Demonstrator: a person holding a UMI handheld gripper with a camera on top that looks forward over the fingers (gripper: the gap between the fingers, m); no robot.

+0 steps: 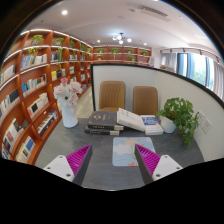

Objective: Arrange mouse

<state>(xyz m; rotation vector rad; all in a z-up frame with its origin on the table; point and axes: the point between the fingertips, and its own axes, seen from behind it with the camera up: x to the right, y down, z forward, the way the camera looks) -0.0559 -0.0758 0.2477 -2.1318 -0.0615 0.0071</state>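
Lining the left wall: wooden bookshelves (30, 90), filled with books and running back into the room.
Vase: a white vase of pale flowers (68, 103) stands on the far left part of the table, just beside the shelves.
Left finger: its magenta pad (80, 158) faces inward, low over the near edge of the table.
Book stack: a few dark books (104, 123) lie flat in a pile, beyond the fingers and right of the vase.
Chairs: two tan chairs (113, 95) stand behind the table against a white partition, side by side.
Table: a grey tabletop (100, 165) stretches ahead of the fingers and bears everything named here.
Gripper (113, 153): the claw is spread wide, with nothing gripped and bare table showing between the fingers.
Pale sheet: a light blue-grey flat rectangle (123, 150) lies on the table between the fingers, closer to the right one; I cannot tell whether it is a mat or paper.
Mouse: cannot tell where it lies; no shape on the table reads clearly as one.
White books: lighter books (138, 121) lean against the dark pile, touching it on its right.
Right finger: its magenta pad (147, 158) mirrors the left one.
Plant: a leafy green plant in a pot (180, 115) stands at the table's far right end.
Windows: bright panes (195, 68) run along the right wall.
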